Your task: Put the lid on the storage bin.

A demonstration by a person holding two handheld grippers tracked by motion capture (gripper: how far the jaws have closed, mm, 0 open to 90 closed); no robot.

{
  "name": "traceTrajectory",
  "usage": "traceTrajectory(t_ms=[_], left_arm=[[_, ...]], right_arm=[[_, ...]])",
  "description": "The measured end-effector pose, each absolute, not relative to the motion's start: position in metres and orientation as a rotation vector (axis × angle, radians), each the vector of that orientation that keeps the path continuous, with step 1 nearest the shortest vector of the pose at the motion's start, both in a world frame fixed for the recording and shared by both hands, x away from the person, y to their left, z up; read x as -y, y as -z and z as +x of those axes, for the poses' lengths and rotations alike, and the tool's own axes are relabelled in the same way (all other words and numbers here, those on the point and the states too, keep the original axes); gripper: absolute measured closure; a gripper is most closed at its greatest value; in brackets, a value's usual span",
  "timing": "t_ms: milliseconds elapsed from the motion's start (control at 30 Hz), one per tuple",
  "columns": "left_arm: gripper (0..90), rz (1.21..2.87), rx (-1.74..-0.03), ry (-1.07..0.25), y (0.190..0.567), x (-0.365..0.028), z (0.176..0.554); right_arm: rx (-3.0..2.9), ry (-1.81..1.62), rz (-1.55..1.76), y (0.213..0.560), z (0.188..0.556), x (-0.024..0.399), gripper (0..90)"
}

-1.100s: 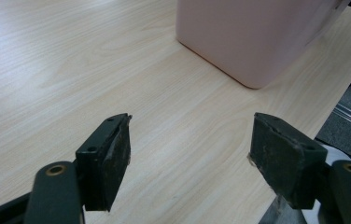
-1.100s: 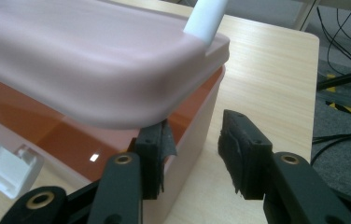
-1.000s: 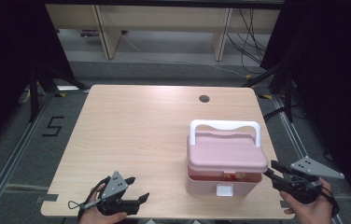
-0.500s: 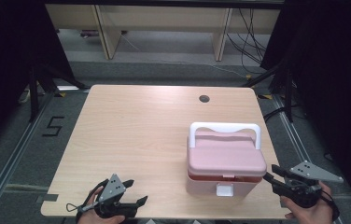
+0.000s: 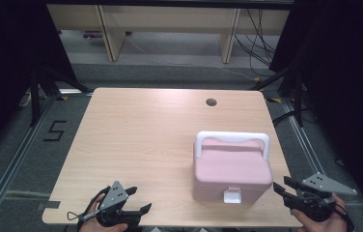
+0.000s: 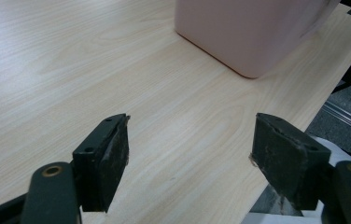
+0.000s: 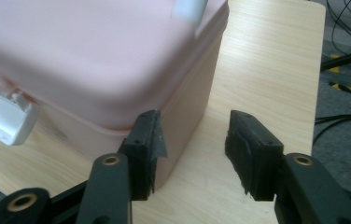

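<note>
A pink lidded box (image 5: 232, 166) with a white handle (image 5: 231, 137) and a white front latch (image 5: 231, 196) stands on the right half of the wooden table (image 5: 146, 135). My right gripper (image 5: 280, 185) hovers at the box's near right corner, open. Its jaws have just been opening and hold nothing. In the right gripper view (image 7: 194, 135) the box (image 7: 94, 56) sits just beyond the left jaw, its latch (image 7: 5, 116) at the left. My left gripper (image 5: 140, 198) rests open at the table's near left edge. In the left gripper view (image 6: 190, 140) bare wood lies between the jaws and the box (image 6: 248, 32) stands farther off.
A round cable hole (image 5: 211, 102) sits near the table's far edge. A taped "5" (image 5: 54, 130) marks the floor to the left. Shelf legs and cables stand behind the table, dark frames at both sides.
A dark red gap under the box's lid a second ago is gone; the lid now sits flush. The right gripper has drawn back slightly from the box. The left gripper has stayed put.
</note>
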State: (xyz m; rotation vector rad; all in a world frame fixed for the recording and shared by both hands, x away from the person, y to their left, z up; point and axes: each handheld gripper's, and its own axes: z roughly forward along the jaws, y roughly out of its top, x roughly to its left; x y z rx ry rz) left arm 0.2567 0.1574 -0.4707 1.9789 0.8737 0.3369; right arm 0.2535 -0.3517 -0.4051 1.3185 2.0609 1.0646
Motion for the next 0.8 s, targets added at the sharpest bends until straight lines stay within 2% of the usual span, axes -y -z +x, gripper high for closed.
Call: traceTrajectory(t_ms=[267, 500, 567, 733, 800], left_arm=[[26.7, 1.97, -0.876, -0.337, 0.471, -0.161, 0.255], [22.7, 1.932, -0.868, -0.358, 0.472, -0.164, 0.25], [20.2, 1.928, -0.863, -0.359, 0.473, -0.166, 0.249], [17.9, 1.95, -0.851, -0.375, 0.474, -0.169, 0.245], [17.5, 1.928, -0.849, -0.363, 0.476, -0.166, 0.243]], right_arm=[[-2.075, -1.059, 1.347, 0.42, 0.25, 0.355, 48.0], [-2.072, -1.063, 1.37, 0.436, 0.245, 0.356, 33.2], [-2.08, -1.053, 1.407, 0.446, 0.242, 0.356, 25.0], [-2.1, -1.035, 1.427, 0.46, 0.239, 0.359, 16.7], [-2.116, -1.042, 1.423, 0.465, 0.238, 0.359, 16.3]])
